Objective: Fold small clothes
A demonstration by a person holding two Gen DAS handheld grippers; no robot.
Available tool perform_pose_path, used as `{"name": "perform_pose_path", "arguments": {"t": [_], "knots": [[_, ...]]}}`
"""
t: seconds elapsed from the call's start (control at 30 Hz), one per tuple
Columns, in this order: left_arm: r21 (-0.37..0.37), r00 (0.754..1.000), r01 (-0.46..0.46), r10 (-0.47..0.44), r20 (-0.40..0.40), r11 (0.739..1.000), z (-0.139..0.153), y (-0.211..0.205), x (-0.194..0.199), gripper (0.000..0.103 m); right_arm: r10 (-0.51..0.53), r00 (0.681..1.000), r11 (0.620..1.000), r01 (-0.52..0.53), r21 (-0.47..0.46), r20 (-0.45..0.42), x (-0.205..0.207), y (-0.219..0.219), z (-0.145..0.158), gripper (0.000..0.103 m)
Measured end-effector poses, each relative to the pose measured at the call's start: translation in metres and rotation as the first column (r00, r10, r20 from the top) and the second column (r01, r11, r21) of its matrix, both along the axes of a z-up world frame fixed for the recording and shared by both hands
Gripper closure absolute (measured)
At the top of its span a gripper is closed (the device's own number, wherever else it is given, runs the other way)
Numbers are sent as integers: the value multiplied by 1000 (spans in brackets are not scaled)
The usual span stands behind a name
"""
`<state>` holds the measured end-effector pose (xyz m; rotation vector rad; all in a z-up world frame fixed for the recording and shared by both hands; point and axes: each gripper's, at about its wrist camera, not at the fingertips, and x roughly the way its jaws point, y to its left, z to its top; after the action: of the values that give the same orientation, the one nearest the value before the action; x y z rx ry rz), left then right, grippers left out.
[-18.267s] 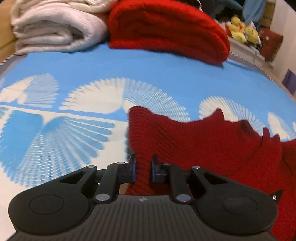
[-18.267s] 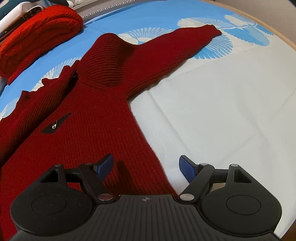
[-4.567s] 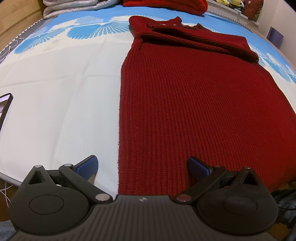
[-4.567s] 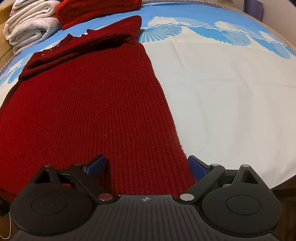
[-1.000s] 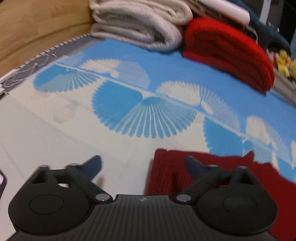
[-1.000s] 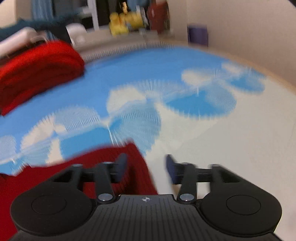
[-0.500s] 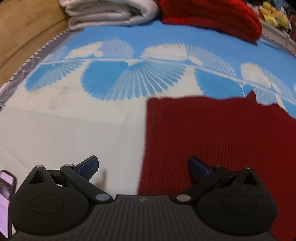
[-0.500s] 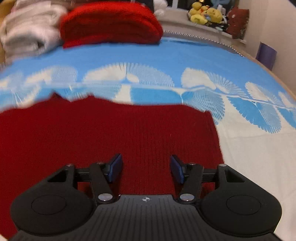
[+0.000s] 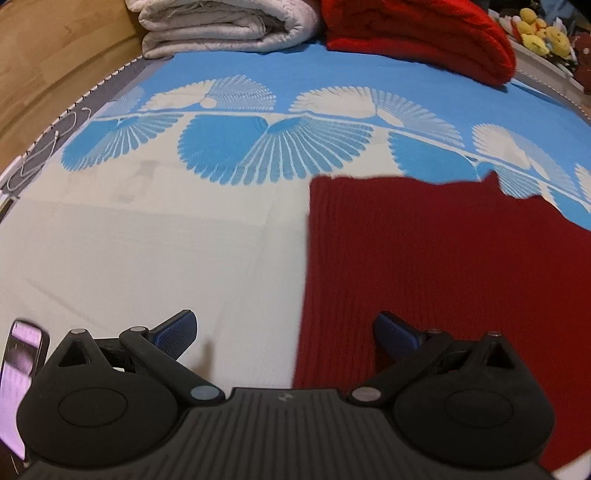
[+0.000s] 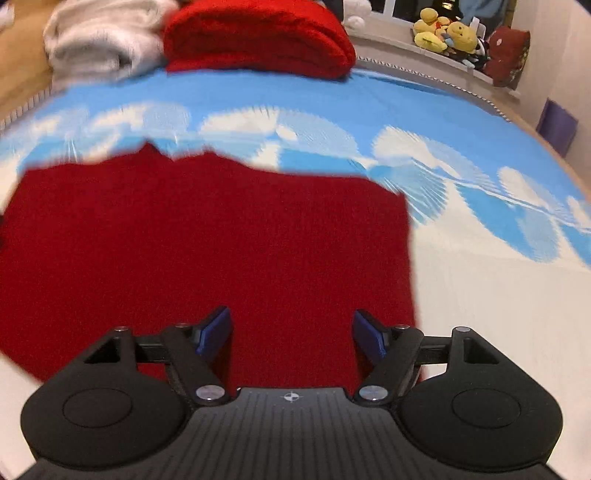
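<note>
A dark red knit sweater (image 9: pixel 436 266) lies folded flat into a rectangle on the bed's blue-and-white sheet (image 9: pixel 147 236). In the left wrist view my left gripper (image 9: pixel 284 332) hangs wide open over the sweater's left edge, one finger above the sheet, the other above the knit. In the right wrist view the sweater (image 10: pixel 207 236) fills the middle and left. My right gripper (image 10: pixel 291 336) hovers over its near right part, its jaws opening, nothing pressed between the blue pads.
A folded white blanket (image 9: pixel 225 26) and a folded bright red knit (image 9: pixel 417 33) sit at the bed's far end. Plush toys (image 10: pixel 447 37) line a ledge behind. A lit phone (image 9: pixel 20 373) lies at the near left edge. A wooden wall (image 9: pixel 48 59) borders the left side.
Both grippers have drawn back toward the near side, so more of the folded sweater shows. The right jaws have spread wider. The left gripper stays open.
</note>
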<state>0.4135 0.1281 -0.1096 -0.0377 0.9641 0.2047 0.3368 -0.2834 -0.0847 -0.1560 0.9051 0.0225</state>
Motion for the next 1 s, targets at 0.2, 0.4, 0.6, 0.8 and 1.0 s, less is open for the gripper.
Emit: {"name": "perform_pose_path", "arguments": {"t": [0.2,0.4,0.6,0.8,1.0], "knots": [[100,1000,15,-15,-1,995,-7,-14,-36,0,-43,999,998,44,34,-22,-24,-15,-16,29],[37,997,-69,67,42,997,-1,-10,-100,0,-223,975,958,213,192,28,-69,-21,1,22],[41,997,-49,47,61,998,-1,-28,-163,0,-336,941,845,287,450,30,-126,-20,6,17],[45,998,-18,15,63,999,-10,-51,-206,0,-337,939,823,256,507,73,-161,6,5,17],[40,997,11,-14,73,999,-14,-60,-225,0,-292,947,873,206,443,135,-175,22,9,17]]}}
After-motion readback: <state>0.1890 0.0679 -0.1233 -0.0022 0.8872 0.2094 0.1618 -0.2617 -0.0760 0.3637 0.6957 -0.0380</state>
